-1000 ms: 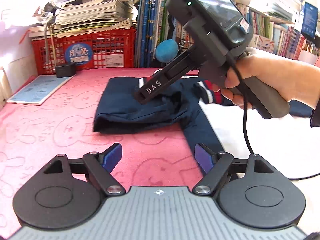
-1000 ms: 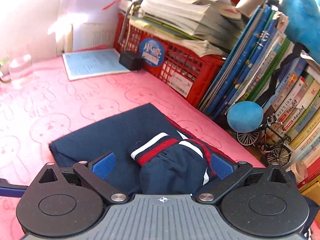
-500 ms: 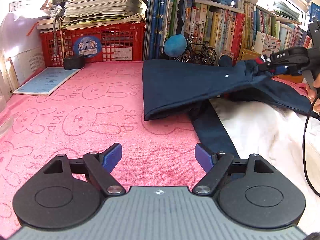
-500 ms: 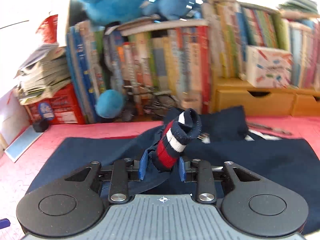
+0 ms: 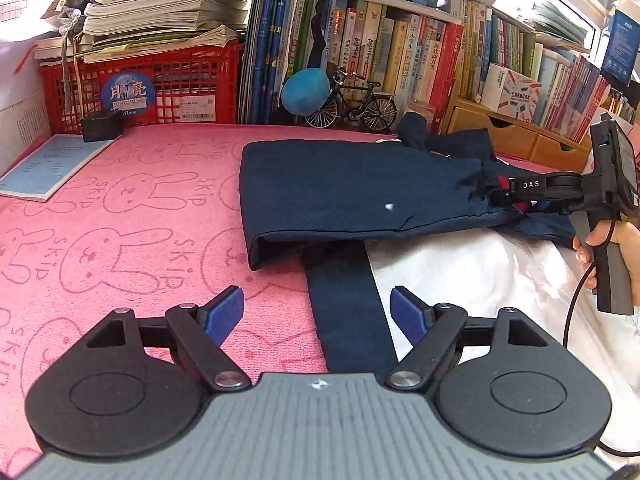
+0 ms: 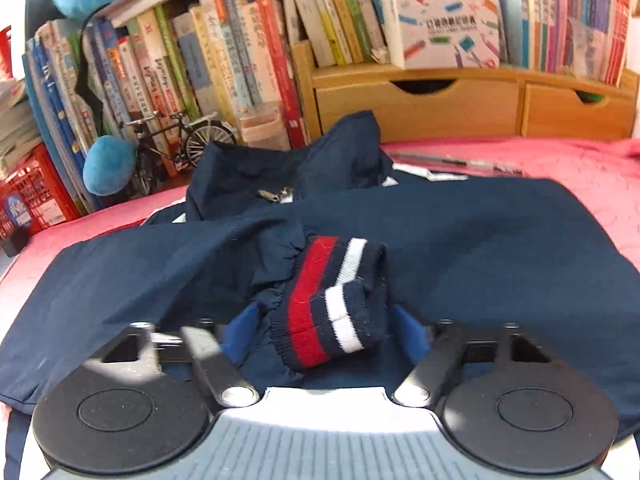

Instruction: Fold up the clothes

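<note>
Right wrist view shows the right claw [image 6: 320, 332] clamped on the navy jacket's red-and-white striped knit cuff [image 6: 332, 300], the jacket [image 6: 460, 240] spread ahead on the pink towelled surface [image 6: 560, 160], so lay the sleeve flat, I judge, while the left claw [image 5: 318, 312] stands open.

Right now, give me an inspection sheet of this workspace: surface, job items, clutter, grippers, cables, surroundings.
Surface: pink rabbit-print towel; white sheet at its right.
Job's things: navy jacket, partly folded; striped cuff between the right pads.
Clutter: blue booklet, small black box.
Grippers: left gripper open, above a navy strip; right gripper shut on the cuff.
Cables: black cable hanging from the right handle.
Surroundings: red crate under papers, bookshelf, model bicycle, wooden drawers.
</note>
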A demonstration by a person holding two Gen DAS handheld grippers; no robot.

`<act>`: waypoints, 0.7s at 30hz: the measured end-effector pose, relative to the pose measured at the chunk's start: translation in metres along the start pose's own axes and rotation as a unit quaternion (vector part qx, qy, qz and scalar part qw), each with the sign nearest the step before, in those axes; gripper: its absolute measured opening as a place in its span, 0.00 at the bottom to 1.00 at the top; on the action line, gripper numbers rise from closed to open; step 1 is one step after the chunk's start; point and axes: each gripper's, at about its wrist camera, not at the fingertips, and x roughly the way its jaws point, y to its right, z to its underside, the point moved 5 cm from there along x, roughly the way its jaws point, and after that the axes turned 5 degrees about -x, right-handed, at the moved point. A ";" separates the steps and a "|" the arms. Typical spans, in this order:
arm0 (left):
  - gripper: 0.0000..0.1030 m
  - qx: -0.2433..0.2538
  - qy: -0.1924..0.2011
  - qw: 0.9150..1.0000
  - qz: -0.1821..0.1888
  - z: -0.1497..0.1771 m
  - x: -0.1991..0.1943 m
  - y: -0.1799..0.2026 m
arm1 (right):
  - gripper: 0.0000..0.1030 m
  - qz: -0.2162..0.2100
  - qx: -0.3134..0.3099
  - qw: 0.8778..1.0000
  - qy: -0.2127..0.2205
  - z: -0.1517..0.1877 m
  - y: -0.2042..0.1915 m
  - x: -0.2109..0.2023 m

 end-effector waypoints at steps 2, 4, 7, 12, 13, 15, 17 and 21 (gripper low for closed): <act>0.78 -0.004 -0.001 1.000 -0.009 -0.005 0.005 0.002 | 0.27 -0.006 -0.007 1.000 0.021 -0.009 0.000 -0.013; 0.78 -0.001 0.003 1.000 -0.016 -0.011 0.010 0.005 | 0.19 -0.005 -0.011 0.999 0.050 -0.022 0.007 -0.033; 0.82 0.009 0.011 0.999 -0.028 -0.019 0.026 0.012 | 0.19 0.012 -0.025 0.995 0.091 -0.043 0.027 -0.063; 0.82 0.016 -0.008 0.998 -0.066 -0.022 0.059 0.019 | 0.19 0.066 -0.022 0.990 0.121 -0.056 0.082 -0.088; 0.82 0.017 -0.012 0.997 -0.071 -0.021 0.065 0.020 | 0.19 0.074 -0.017 0.990 0.121 -0.055 0.094 -0.090; 0.83 0.016 -0.017 0.996 -0.082 -0.019 0.074 0.020 | 0.20 0.083 -0.004 0.990 0.109 -0.045 0.120 -0.085; 0.84 0.016 -0.013 0.996 -0.082 -0.019 0.075 0.020 | 0.20 0.091 0.006 0.992 0.086 -0.030 0.141 -0.071; 0.87 0.036 -0.011 0.994 -0.100 -0.022 0.074 0.023 | 0.23 0.083 0.030 0.995 0.046 0.000 0.164 -0.039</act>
